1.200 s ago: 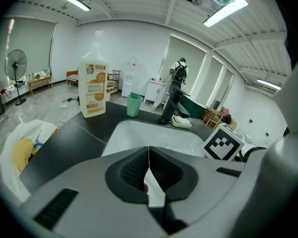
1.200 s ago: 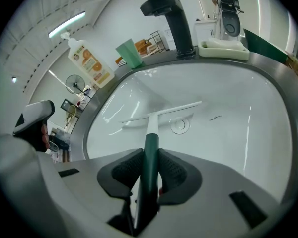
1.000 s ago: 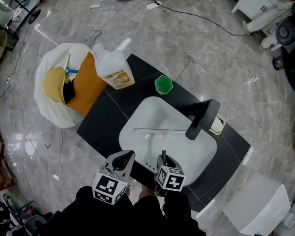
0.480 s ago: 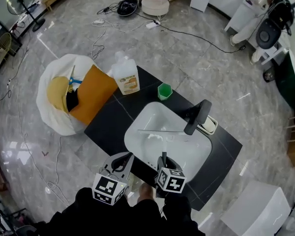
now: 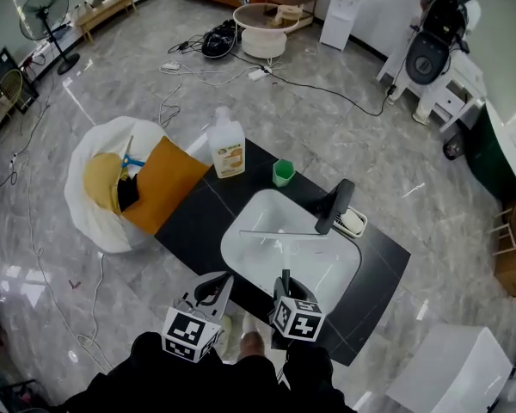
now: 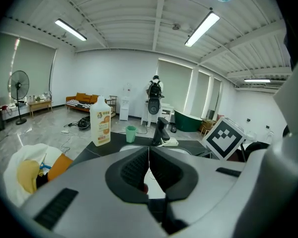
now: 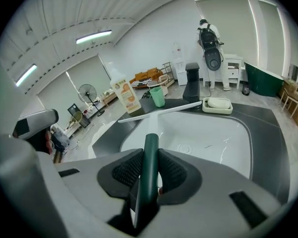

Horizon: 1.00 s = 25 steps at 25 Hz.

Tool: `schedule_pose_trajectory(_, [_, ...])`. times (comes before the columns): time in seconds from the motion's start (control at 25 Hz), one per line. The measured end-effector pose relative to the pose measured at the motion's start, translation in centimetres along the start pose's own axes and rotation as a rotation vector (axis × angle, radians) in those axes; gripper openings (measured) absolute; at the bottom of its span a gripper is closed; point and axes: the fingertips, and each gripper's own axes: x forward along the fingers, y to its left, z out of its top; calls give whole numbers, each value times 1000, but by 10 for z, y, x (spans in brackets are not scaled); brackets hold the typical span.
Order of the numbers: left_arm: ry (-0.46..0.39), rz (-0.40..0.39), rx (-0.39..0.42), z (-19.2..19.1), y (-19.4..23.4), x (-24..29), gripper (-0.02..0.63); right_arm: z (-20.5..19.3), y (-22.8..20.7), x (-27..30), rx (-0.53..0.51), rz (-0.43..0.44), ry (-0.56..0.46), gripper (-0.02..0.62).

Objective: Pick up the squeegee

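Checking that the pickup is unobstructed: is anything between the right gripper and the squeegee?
Nothing visible. The right gripper is shut on the green handle of the squeegee, whose blade hangs over the sink. The faucet stands just beyond the blade's far end; whether they touch is unclear.

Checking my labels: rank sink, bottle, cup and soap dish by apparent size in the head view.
1. Sink
2. Bottle
3. Cup and soap dish look about alike, so I won't rank them.
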Motion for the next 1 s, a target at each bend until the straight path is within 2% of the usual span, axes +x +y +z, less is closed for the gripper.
schedule_pose_trajectory(1.0, [-161,-37,93,30,-45,-113,25,1,51,-140,-43,-39,-248,112])
